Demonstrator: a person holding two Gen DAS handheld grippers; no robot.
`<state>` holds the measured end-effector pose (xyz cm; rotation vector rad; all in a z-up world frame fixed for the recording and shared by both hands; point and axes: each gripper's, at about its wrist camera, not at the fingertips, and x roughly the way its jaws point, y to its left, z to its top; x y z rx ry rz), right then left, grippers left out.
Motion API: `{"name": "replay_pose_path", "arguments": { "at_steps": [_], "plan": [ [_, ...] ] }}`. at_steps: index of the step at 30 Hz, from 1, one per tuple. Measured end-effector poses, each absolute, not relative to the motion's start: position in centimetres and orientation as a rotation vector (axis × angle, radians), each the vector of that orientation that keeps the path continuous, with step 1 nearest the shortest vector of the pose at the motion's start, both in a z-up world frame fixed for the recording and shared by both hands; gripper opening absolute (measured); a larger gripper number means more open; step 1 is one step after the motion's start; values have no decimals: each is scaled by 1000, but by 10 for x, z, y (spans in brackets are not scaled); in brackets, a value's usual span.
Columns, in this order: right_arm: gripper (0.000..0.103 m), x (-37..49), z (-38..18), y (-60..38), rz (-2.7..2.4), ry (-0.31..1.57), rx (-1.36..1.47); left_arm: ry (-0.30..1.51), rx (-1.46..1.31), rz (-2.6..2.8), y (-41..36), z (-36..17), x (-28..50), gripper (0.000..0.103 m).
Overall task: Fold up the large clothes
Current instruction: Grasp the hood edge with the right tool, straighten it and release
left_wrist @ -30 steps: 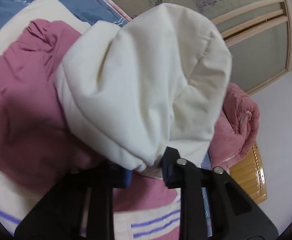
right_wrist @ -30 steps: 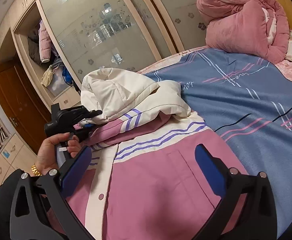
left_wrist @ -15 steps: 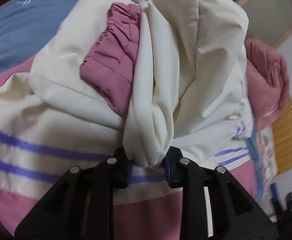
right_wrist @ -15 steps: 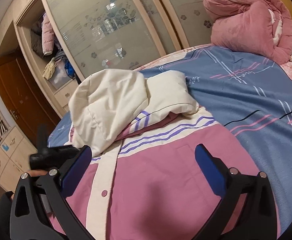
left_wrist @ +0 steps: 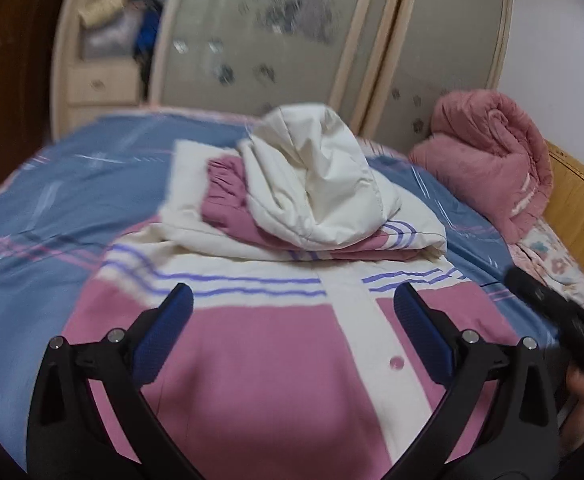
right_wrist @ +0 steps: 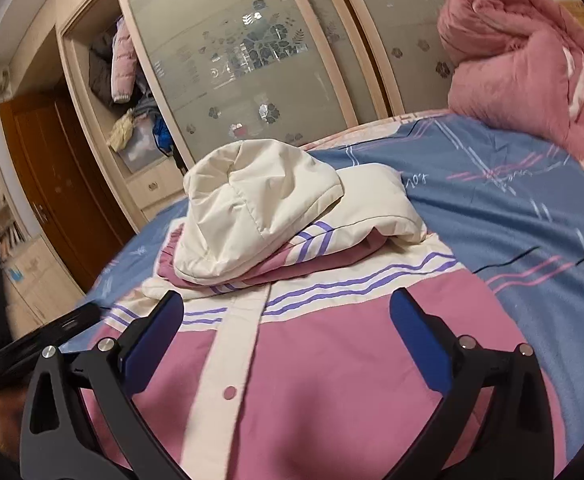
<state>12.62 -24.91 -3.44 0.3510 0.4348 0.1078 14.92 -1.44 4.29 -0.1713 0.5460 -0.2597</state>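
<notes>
A pink and cream jacket (left_wrist: 260, 360) with purple stripes lies flat on the bed, front up, snap placket down the middle. Its cream hood (left_wrist: 315, 184) lies folded down over the folded sleeves on the chest. It also shows in the right wrist view, jacket (right_wrist: 311, 380) and hood (right_wrist: 248, 204). My left gripper (left_wrist: 292, 320) is open and empty, hovering over the jacket's pink body short of the hood. My right gripper (right_wrist: 288, 328) is open and empty over the same pink body. The other hand-held gripper shows at the right edge (left_wrist: 551, 312) and at the left edge (right_wrist: 32, 344).
The jacket lies on a blue striped bedsheet (right_wrist: 511, 220). A rolled pink quilt (right_wrist: 523, 60) sits at the head of the bed by a wooden headboard (left_wrist: 579, 200). A wardrobe with frosted sliding doors (right_wrist: 244, 64) stands beyond the bed, one section open with clothes.
My left gripper has let go of the cream hood and drawn back; the hood now rests on the folded sleeves. The right gripper has stayed open over the pink body.
</notes>
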Motion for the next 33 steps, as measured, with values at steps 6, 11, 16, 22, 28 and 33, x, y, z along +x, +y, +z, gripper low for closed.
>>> {"name": "replay_pose_path", "arguments": {
  "at_steps": [6, 11, 16, 22, 28, 33],
  "plan": [
    [95, 163, -47, -262, 284, 460, 644, 566, -239, -250, 2, 17, 139, 101],
    [78, 239, -44, -278, 320, 501, 835, 547, -216, -234, 6, 23, 140, 101],
    [72, 310, -60, -283, 247, 623, 884, 512, -219, -234, 18, 33, 138, 101],
    [62, 353, -91, -285, 181, 692, 968, 532, -267, -249, 31, 39, 143, 101],
    [8, 338, -90, -276, 148, 694, 924, 529, -239, -266, 28, 43, 143, 101],
    [7, 291, -77, -279, 57, 673, 807, 551, -224, -280, 24, 40, 144, 101]
  ]
}}
